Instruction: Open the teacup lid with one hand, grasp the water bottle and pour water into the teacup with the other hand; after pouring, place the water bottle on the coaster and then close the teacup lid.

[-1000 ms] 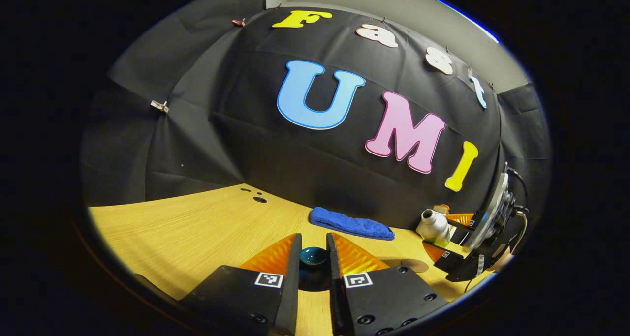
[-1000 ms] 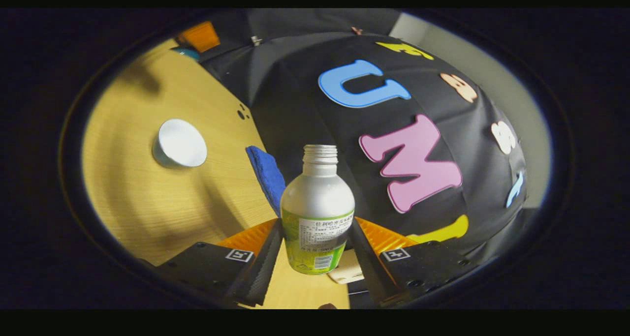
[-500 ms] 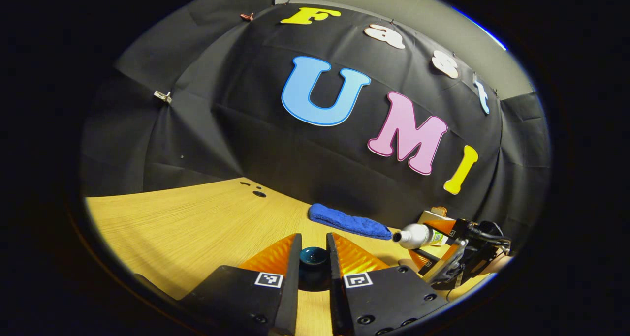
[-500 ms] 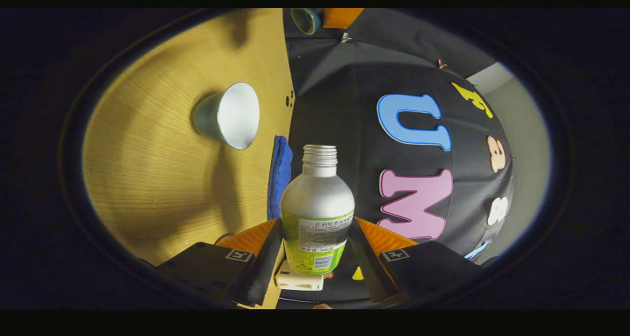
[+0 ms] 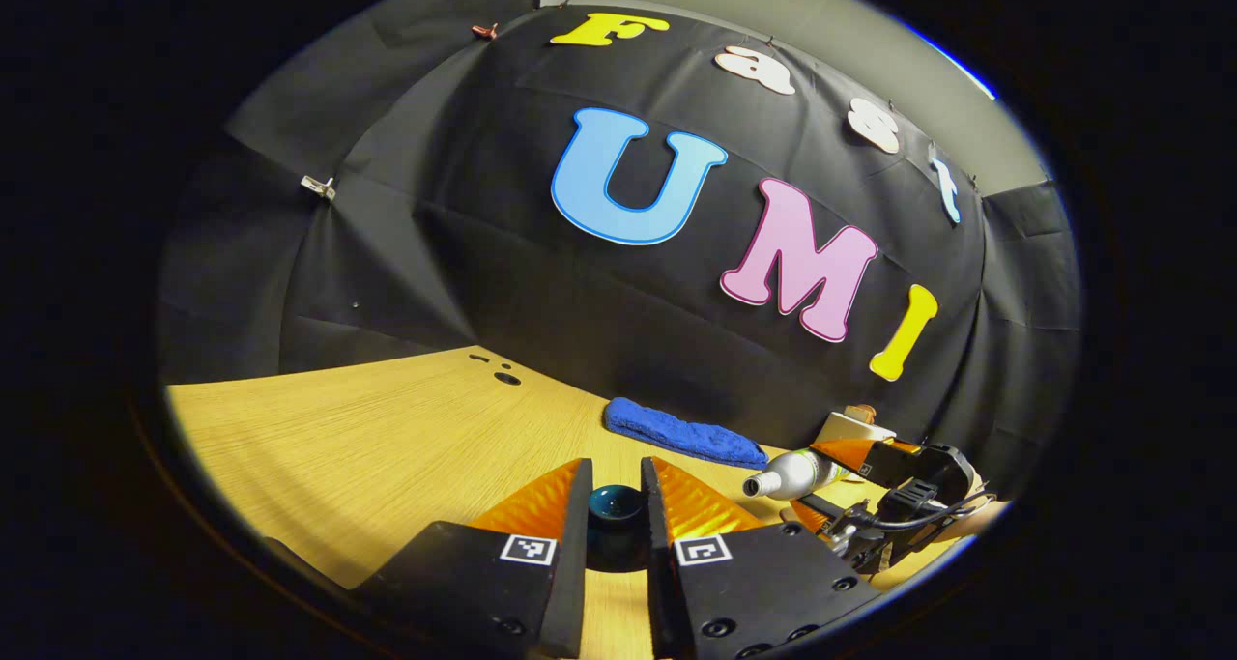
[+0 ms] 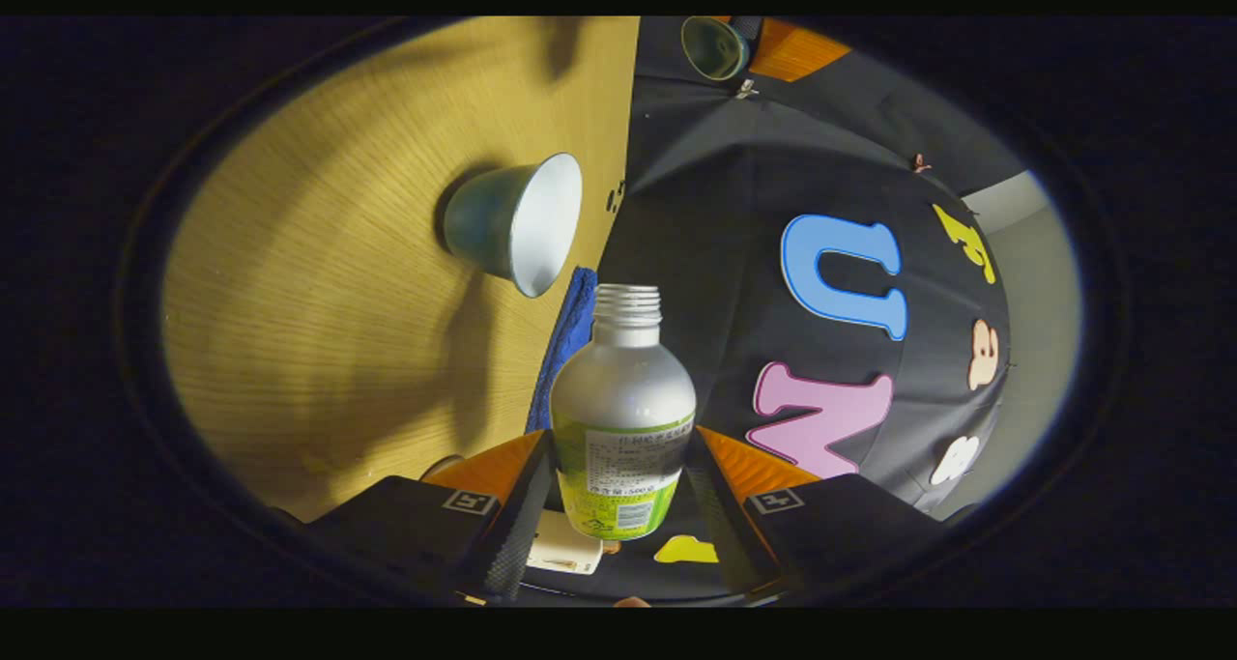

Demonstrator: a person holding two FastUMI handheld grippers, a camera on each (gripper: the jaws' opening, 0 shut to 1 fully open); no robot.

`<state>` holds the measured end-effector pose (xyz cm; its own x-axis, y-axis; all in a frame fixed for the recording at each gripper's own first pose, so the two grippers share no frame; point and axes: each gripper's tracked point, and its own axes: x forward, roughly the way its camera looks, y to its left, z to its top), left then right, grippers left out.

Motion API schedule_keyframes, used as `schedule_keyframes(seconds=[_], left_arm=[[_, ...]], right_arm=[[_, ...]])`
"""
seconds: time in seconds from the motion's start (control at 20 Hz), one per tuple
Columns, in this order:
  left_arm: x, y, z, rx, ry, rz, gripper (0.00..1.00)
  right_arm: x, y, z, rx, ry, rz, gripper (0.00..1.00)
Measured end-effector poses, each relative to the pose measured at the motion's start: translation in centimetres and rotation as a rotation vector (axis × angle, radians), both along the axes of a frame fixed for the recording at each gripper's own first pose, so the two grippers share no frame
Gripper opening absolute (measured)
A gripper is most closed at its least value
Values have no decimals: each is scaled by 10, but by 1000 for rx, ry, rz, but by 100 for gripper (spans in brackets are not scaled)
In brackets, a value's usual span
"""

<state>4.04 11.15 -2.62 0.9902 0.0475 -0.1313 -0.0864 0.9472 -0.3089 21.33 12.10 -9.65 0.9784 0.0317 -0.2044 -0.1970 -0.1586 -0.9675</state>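
Tilting the bottle toward the uncovered cup

The left gripper (image 5: 616,505) is clamping the round dark-teal glazed lid (image 5: 616,507) above the wood-grain table (image 5: 387,447); the teal, white-lined ceramic teacup (image 6: 517,220) is standing open; the right gripper (image 6: 618,486) is squeezing the uncapped silver, green-labelled metal water bottle (image 6: 623,414). No water is showing, so pouring, coaster placement and lid closing are remaining.

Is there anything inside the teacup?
In the right gripper view the teacup looks empty: its pale inside shows no water down the wall that faces the camera. The very bottom is hidden by the rim. The water bottle is tipped but no stream shows.
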Motion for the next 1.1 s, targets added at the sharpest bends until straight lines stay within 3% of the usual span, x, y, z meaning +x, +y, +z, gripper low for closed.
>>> schedule_keyframes(seconds=[0.85,0.95,1.1], left_arm=[[0,2,-1,-4,8,5,30],[0,2,-1,-3,9,5,30],[0,3,-2,-3,9,6,30]], right_arm=[[4,4,6,-168,-25,57,79],[4,4,8,-190,-31,61,82],[6,2,9,-211,-29,67,78]])
